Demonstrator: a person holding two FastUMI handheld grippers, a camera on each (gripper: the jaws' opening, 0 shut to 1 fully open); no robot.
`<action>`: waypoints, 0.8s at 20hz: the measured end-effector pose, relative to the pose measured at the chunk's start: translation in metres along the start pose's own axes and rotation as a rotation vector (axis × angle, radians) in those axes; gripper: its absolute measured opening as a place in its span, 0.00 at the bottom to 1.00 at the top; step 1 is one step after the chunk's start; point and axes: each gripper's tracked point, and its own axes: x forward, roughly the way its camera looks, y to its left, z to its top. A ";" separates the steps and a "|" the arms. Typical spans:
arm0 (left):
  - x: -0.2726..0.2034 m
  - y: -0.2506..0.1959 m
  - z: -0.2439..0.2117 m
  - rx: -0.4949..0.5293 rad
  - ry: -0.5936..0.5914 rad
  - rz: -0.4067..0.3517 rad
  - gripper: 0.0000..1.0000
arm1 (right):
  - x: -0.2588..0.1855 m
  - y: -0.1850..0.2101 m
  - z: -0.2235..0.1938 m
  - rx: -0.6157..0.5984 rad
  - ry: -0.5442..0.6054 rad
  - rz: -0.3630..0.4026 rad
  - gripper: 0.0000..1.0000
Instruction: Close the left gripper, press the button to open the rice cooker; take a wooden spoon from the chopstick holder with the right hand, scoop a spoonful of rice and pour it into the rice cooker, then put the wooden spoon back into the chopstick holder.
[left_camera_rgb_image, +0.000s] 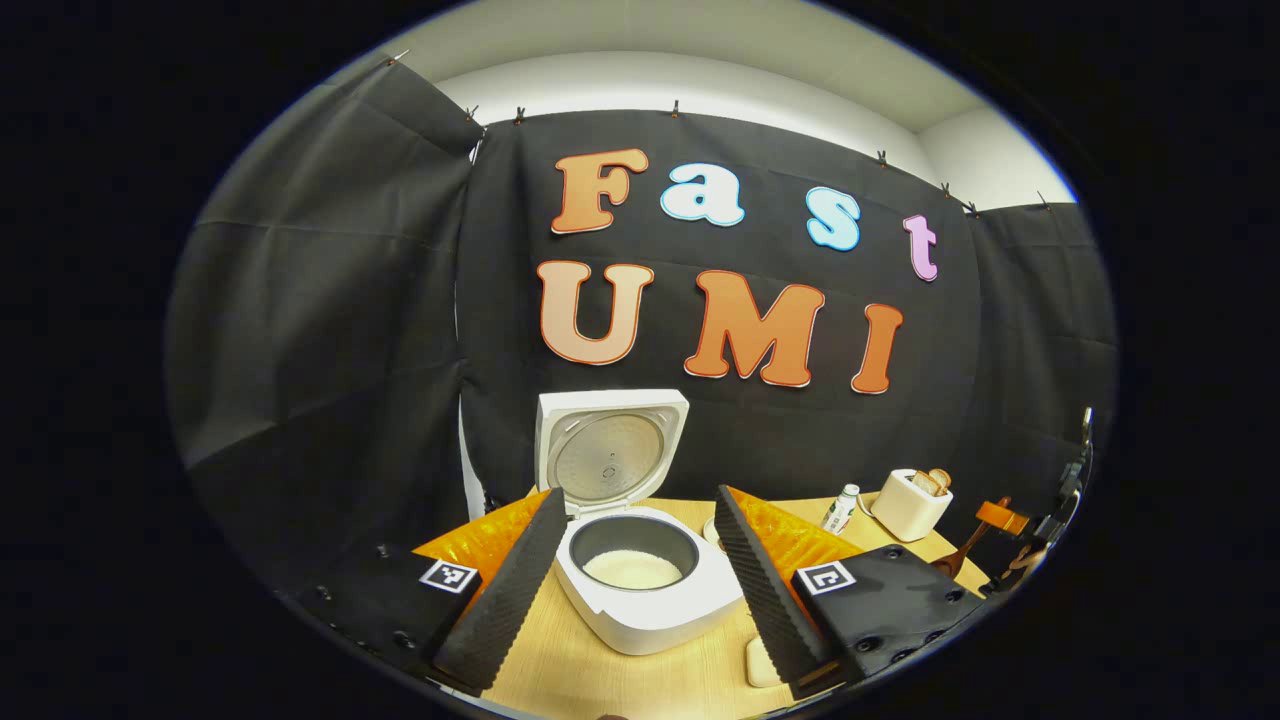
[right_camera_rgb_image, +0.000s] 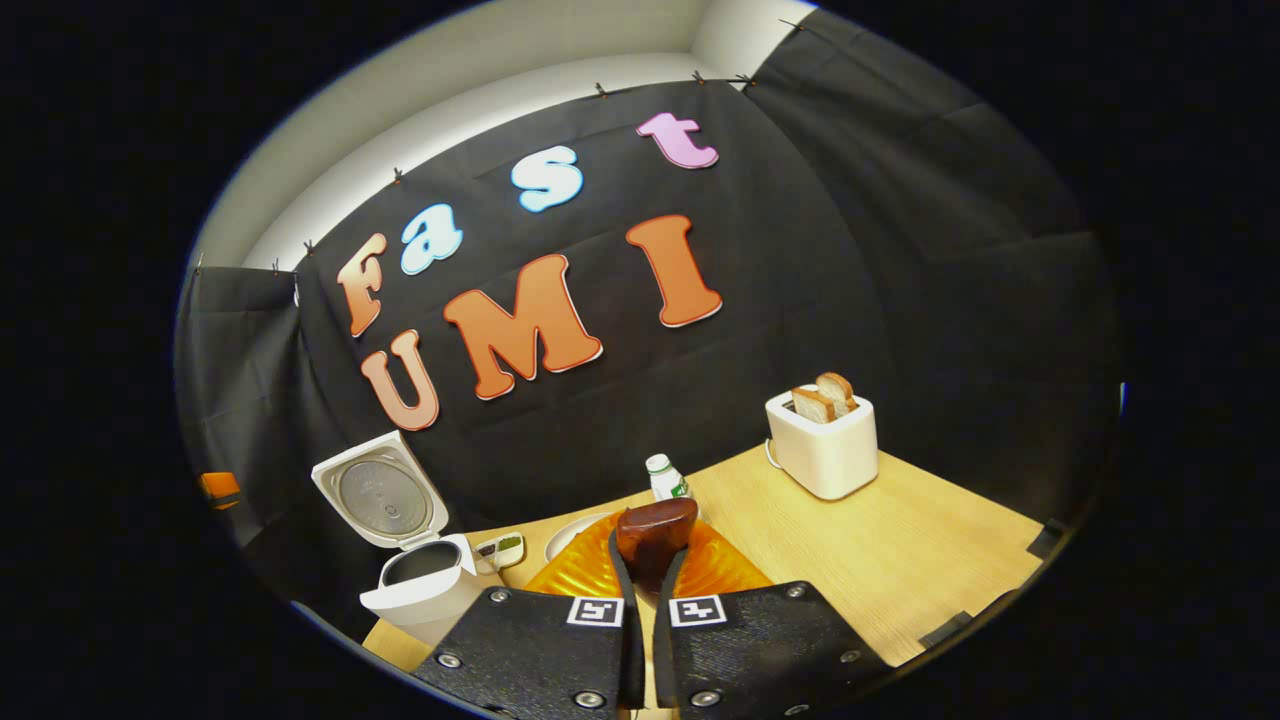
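The white rice cooker (left_camera_rgb_image: 645, 600) stands on the wooden table with its lid (left_camera_rgb_image: 610, 450) raised, and white rice (left_camera_rgb_image: 632, 568) lies in its pot. My left gripper (left_camera_rgb_image: 640, 500) is open, one finger on each side of the cooker, touching nothing. My right gripper (right_camera_rgb_image: 652, 560) is shut on a dark wooden spoon (right_camera_rgb_image: 655, 535) whose bowl sticks up past the fingertips; I cannot tell if it carries rice. In the right gripper view the open cooker (right_camera_rgb_image: 420, 590) sits at the lower left. The left gripper view shows the spoon (left_camera_rgb_image: 958, 555) held at the far right.
A white toaster (right_camera_rgb_image: 825, 445) with bread slices stands at the back right of the table (right_camera_rgb_image: 930, 560). A small white bottle (right_camera_rgb_image: 668, 478) and a white dish (right_camera_rgb_image: 572, 535) sit between toaster and cooker. A pale object (left_camera_rgb_image: 762, 665) lies by the cooker's right side.
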 end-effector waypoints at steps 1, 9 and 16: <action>-0.002 -0.002 -0.002 0.004 0.002 0.002 1.00 | 0.002 -0.010 -0.009 0.010 0.010 -0.013 0.03; -0.010 0.004 -0.009 0.011 0.022 0.054 1.00 | 0.027 -0.039 -0.063 0.111 0.093 -0.019 0.03; -0.015 0.018 -0.013 0.015 0.037 0.107 1.00 | 0.039 -0.056 -0.089 0.194 0.115 -0.033 0.03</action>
